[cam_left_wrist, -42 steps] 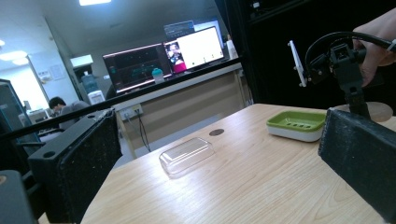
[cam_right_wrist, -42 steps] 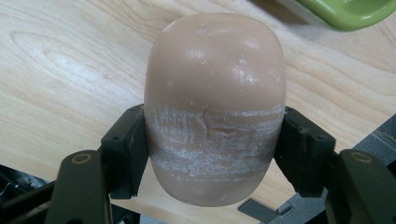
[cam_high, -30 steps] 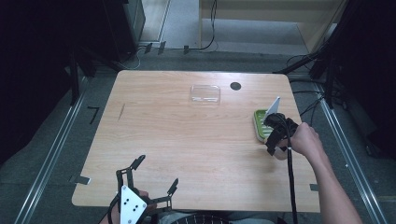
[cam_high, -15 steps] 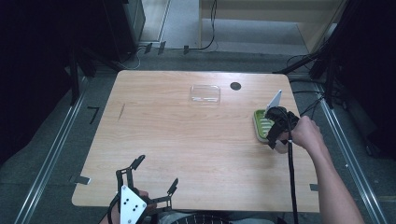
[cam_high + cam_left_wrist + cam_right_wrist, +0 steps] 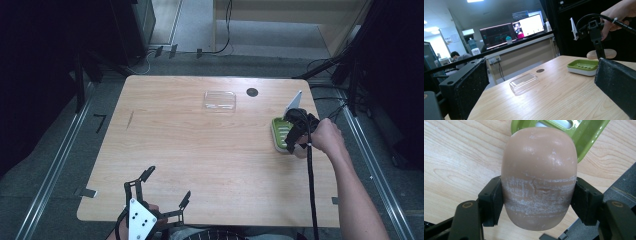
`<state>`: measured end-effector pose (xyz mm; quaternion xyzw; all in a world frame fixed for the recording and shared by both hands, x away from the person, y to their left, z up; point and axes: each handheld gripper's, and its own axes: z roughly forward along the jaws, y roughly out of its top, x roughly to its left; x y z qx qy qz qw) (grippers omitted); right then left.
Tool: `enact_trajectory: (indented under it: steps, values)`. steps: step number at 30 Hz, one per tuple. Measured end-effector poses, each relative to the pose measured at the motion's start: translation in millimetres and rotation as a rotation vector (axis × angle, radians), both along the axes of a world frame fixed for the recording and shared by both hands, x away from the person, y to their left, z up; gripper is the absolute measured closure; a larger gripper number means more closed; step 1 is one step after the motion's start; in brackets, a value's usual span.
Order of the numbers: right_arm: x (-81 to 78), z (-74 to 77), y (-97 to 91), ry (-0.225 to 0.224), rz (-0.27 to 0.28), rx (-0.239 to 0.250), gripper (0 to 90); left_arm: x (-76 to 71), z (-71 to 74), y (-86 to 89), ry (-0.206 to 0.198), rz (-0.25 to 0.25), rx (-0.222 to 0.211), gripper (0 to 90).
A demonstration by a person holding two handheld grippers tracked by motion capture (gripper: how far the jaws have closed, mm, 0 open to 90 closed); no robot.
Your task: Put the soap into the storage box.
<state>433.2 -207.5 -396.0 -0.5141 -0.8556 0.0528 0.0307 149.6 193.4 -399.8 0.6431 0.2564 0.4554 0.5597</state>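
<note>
A tan oval soap bar (image 5: 539,177) with white scuff marks sits between the pads of my right gripper (image 5: 537,200), which is shut on it. Just beyond the bar lies the green soap dish (image 5: 589,137) on the wooden table. In the high view the right gripper (image 5: 295,136) hangs over the right side of the green dish (image 5: 278,131), at the table's right edge. The left gripper view shows the soap bar (image 5: 602,53) hovering behind the dish (image 5: 583,66). My left gripper (image 5: 167,185) stands open at the near edge, nothing between its jaws.
A clear plastic lid (image 5: 219,100) lies at the far middle of the table (image 5: 200,150), with a dark round hole (image 5: 252,92) to its right. A black cable (image 5: 312,185) trails along the right forearm. Desks and monitors (image 5: 509,32) stand beyond the table.
My right hand has carried the soap a little toward the far side and slightly up, beside the green dish. The left gripper has stayed put.
</note>
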Motion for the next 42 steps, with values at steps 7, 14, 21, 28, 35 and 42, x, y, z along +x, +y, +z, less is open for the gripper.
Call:
enact_trajectory:
  steps: [7,14,21,28,35,42]
  values:
    - [5.5,-1.1,-1.5,0.002,-0.013,0.001,33.9,0.0,0.0,0.1,0.000,-0.001,0.001,0.0]
    - [12.7,-2.3,-3.4,0.001,-0.022,0.000,33.9,0.0,0.0,0.3,0.000,0.000,0.000,0.0]
    - [19.9,-4.6,-6.0,-0.003,-0.032,0.005,33.9,0.0,0.0,0.3,0.001,0.000,0.001,0.0]
    - [25.7,-6.7,-9.1,-0.007,-0.054,0.008,33.9,0.0,0.0,0.4,0.001,0.001,0.001,0.0]
    - [32.5,-9.3,-8.5,-0.012,-0.063,0.007,33.9,0.1,-0.2,0.4,0.001,0.001,0.000,0.0]
    - [40.6,-15.2,-2.0,-0.023,-0.077,0.020,33.9,0.1,-0.2,0.7,0.001,0.002,0.001,0.0]
